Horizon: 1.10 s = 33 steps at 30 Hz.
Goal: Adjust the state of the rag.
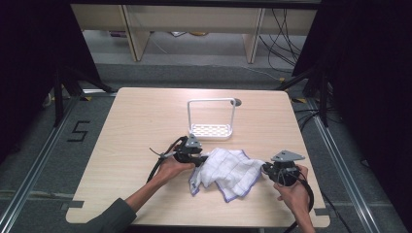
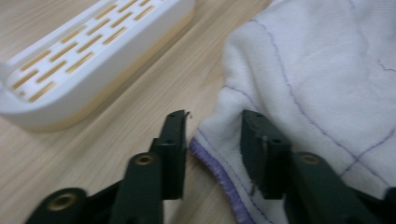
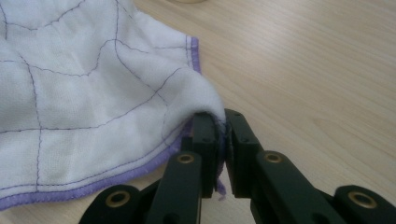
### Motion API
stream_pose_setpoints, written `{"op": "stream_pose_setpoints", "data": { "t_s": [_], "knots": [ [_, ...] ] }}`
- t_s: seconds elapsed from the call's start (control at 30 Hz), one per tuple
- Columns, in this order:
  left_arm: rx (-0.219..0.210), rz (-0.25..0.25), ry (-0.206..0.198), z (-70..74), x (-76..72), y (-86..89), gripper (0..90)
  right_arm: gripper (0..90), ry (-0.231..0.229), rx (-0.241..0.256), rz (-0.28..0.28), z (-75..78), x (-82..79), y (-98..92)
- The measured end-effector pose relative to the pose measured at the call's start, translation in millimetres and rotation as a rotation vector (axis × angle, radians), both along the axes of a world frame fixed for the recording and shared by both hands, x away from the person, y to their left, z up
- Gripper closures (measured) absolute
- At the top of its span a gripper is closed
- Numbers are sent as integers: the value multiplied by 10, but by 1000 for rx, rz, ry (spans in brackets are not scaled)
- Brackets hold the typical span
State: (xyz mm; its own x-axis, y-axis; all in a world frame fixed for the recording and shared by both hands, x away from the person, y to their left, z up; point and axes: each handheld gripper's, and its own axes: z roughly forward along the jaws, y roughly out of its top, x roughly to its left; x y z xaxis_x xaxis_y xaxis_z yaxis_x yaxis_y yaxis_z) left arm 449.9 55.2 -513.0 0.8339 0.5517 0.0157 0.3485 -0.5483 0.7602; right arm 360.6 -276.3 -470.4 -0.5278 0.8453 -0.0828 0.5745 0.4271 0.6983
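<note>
A white quilted cloth (image 1: 226, 172) with purple stitching and a purple hem lay crumpled on the light wooden table (image 1: 136, 126), in the lower centre of the high view, between the two grippers. It sat near the front edge of the table, with one corner trailing toward the bottom of the frame.

The right gripper (image 1: 266, 169), at the lower right of the high view, was closed on the cloth's right edge. In the right gripper view (image 3: 221, 128) the two black jaws stood almost together with a fold of hemmed fabric pinched between them, and the cloth (image 3: 88, 98) spread away into the upper left of that frame.

The left gripper (image 1: 200, 159), left of centre in the high view, met the cloth's left edge. In the left gripper view (image 2: 214, 140) its jaws stood apart with a clear gap, and the purple hem of the cloth (image 2: 317, 79) lay in that gap; the right-hand jaw appeared to rest against the fabric, though the blur made contact uncertain. Nothing was clamped.

A white plastic rack (image 1: 211, 130) with a slotted base and a tall looped handle stood upright just beyond the cloth, at the centre of the high view. Its slotted base (image 2: 88, 56) occupied the upper left of the left gripper view, apart from the cloth.
</note>
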Motion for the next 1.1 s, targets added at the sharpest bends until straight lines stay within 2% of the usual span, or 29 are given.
{"op": "stream_pose_setpoints", "data": {
  "t_s": [0.03,0.1,0.13,0.17,0.27,0.33,0.37,0.4,0.43,0.53,0.57,0.6,0.63,0.67,0.7,0.73,0.77,0.8,0.87,0.9,0.93,0.97,1.0,1.03,1.1],
  "knots": [
    [18,-35,-12,-6,-8,-15,689,842,-15,-4,11,-2,4,-9],
    [8,-29,-6,-10,-13,-16,723,841,-13,-4,5,1,2,-10],
    [3,-35,2,-3,-13,-5,805,841,-17,-3,6,-8,8,-13],
    [3,-35,2,-3,-13,-5,832,841,-17,-3,6,-8,8,-13],
    [20,-48,-28,16,-47,15,852,842,-23,-3,16,-7,14,-12],
    [7,-48,-32,41,-96,60,859,847,-22,0,17,9,9,-6],
    [11,-53,-40,73,-113,102,861,850,-25,4,19,14,6,0],
    [-8,-46,-55,140,-155,193,863,852,-29,2,29,36,-2,19],
    [-8,-46,-55,140,-155,193,863,852,-29,2,29,36,-2,19],
    [-26,-31,-75,261,-219,358,864,855,-43,-2,51,103,12,88],
    [-41,-33,-79,305,-243,416,864,855,-43,-2,51,103,12,88],
    [-64,-18,-82,351,-284,466,864,857,-31,36,55,170,9,152],
    [-69,-22,-89,414,-326,534,864,857,-31,36,55,170,9,152],
    [-115,-25,-93,545,-438,656,865,859,-76,47,88,259,30,199],
    [-115,-25,-93,545,-438,656,864,859,-76,47,88,259,30,199],
    [-137,-25,-103,620,-501,720,864,861,-106,52,110,388,23,260],
    [-169,-31,-122,774,-630,854,865,862,-118,52,111,459,7,299],
    [-179,-35,-133,818,-680,913,864,862,-151,32,143,519,28,312],
    [-175,-24,-133,826,-727,956,864,861,-163,25,157,583,70,366],
    [-153,-20,-129,790,-755,980,864,861,-163,25,157,583,70,366],
    [-119,-19,-125,717,-767,992,863,858,-156,-12,191,527,175,437],
    [-90,-20,-109,620,-767,1001,862,857,-131,-36,189,458,238,472],
    [-88,-18,-82,503,-759,1009,861,856,-100,-54,195,366,300,502],
    [-94,-14,-51,379,-752,1012,861,856,-100,-54,195,366,300,502],
    [-59,-8,0,148,-767,993,860,854,-30,-56,174,161,364,563]
  ]
}}
